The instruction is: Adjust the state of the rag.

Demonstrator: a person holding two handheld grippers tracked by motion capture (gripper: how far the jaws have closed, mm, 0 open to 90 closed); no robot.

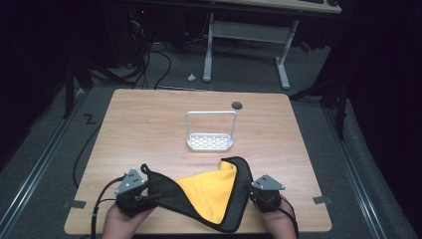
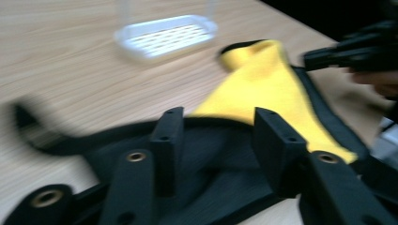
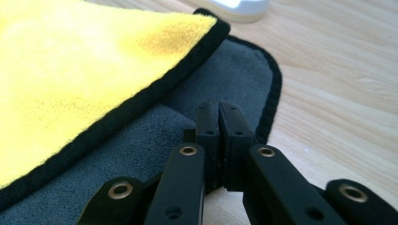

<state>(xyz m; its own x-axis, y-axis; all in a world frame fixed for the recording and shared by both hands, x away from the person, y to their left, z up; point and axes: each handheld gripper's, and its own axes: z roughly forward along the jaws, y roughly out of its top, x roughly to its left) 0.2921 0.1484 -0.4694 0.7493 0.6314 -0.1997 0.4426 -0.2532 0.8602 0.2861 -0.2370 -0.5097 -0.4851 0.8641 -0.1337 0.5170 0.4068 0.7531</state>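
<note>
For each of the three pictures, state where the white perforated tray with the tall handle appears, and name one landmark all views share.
High view: the white tray stands at the middle of the wooden table, beyond the cloth.
Left gripper view: it sits at top centre-left, blurred, beyond the open jaws.
Right gripper view: a white edge at the top, beyond the cloth's corner, is probably it.
Shared landmark: the yellow and grey cloth, black-edged.

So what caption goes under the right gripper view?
Right gripper shut over the yellow-and-grey cloth on the wooden table.
</note>
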